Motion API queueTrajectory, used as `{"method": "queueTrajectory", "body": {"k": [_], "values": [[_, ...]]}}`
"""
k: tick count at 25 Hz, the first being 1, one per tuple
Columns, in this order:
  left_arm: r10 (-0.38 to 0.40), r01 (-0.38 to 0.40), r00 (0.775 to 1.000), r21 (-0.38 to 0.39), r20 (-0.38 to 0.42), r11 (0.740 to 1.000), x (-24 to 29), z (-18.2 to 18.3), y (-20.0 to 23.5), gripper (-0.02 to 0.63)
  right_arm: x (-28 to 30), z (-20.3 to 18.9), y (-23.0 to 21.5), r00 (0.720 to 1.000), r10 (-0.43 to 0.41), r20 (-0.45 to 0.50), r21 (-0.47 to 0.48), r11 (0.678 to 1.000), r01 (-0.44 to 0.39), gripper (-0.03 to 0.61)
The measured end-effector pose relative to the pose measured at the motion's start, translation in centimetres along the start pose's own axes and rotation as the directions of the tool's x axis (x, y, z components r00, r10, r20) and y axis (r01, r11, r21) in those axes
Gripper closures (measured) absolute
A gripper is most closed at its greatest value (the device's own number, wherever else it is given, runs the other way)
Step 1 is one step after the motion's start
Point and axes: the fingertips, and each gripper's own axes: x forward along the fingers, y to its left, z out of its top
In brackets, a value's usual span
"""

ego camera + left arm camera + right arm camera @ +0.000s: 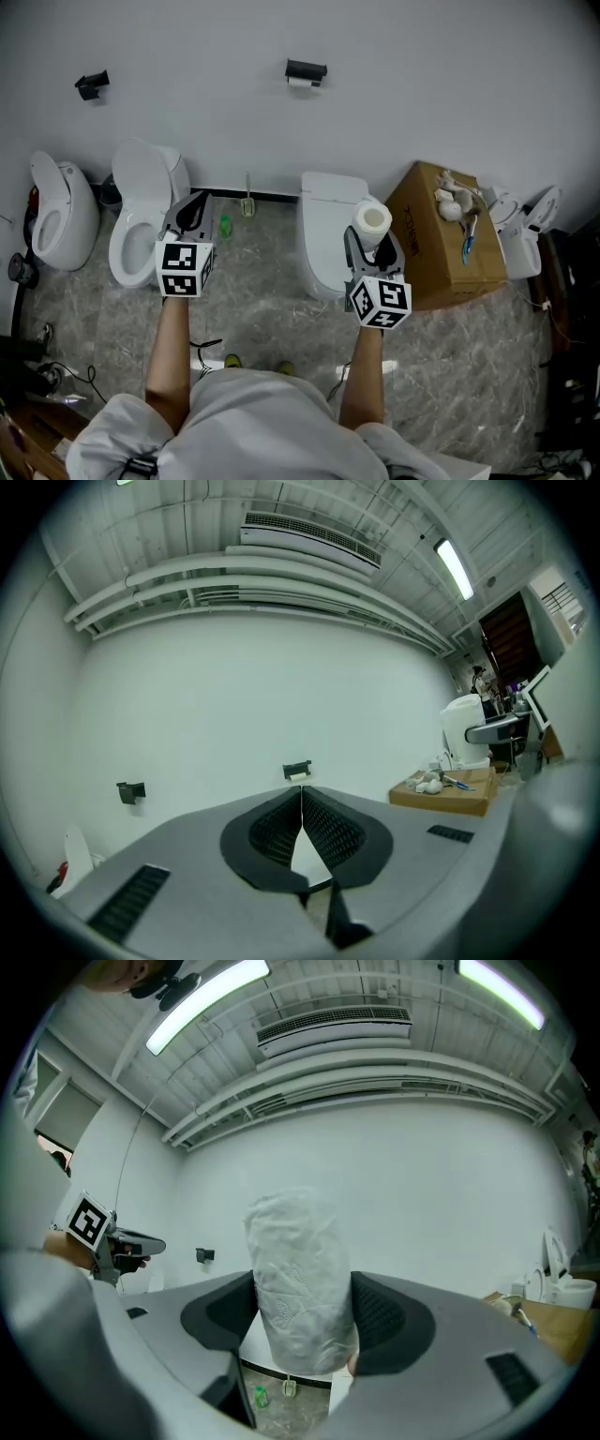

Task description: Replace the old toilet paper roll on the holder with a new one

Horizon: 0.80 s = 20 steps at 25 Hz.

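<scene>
On the far wall a black holder (306, 69) carries the small, nearly used-up old roll (302, 83). The same holder (297, 771) shows straight ahead in the left gripper view. My right gripper (375, 246) is shut on a full white toilet paper roll (372, 221), which stands upright between the jaws. In the right gripper view the roll (300, 1279) fills the gap of the right gripper (302, 1302). My left gripper (192, 212) is shut and holds nothing, its pads meeting in the left gripper (302, 803) view. Both grippers are well short of the wall.
A second black holder (92, 84) is on the wall at the left. Toilets (141, 211) (56, 211) stand below it, and another toilet (328, 230) sits under my right gripper. A cardboard box (445, 234) with small items stands at the right.
</scene>
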Motion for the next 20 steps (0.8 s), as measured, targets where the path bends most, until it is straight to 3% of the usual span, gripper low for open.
{"method": "queueTrajectory", "body": {"k": [15,16,18,20], "values": [[0.001,-0.002,1.0,-0.01,-0.004,1.0,-0.6,0.3,-0.3,0.586,-0.2,0.0,0.1,1.0,0.015,0.004,0.008,1.0,-0.015,0.265],[-0.002,0.002,1.0,-0.011,-0.001,1.0,-0.5,0.4,-0.4,0.572,-0.2,0.0,0.0,1.0,0.015,0.004,0.008,1.0,-0.015,0.265],[-0.008,0.008,1.0,-0.017,0.005,1.0,-0.4,0.6,-0.7,0.475,-0.3,-0.1,-0.3,1.0,0.012,0.004,0.012,1.0,-0.012,0.265],[-0.007,0.007,1.0,-0.024,0.012,1.0,-0.4,0.7,-0.9,0.473,-0.5,-0.2,-0.6,1.0,0.009,0.004,0.016,1.0,-0.009,0.265]]}}
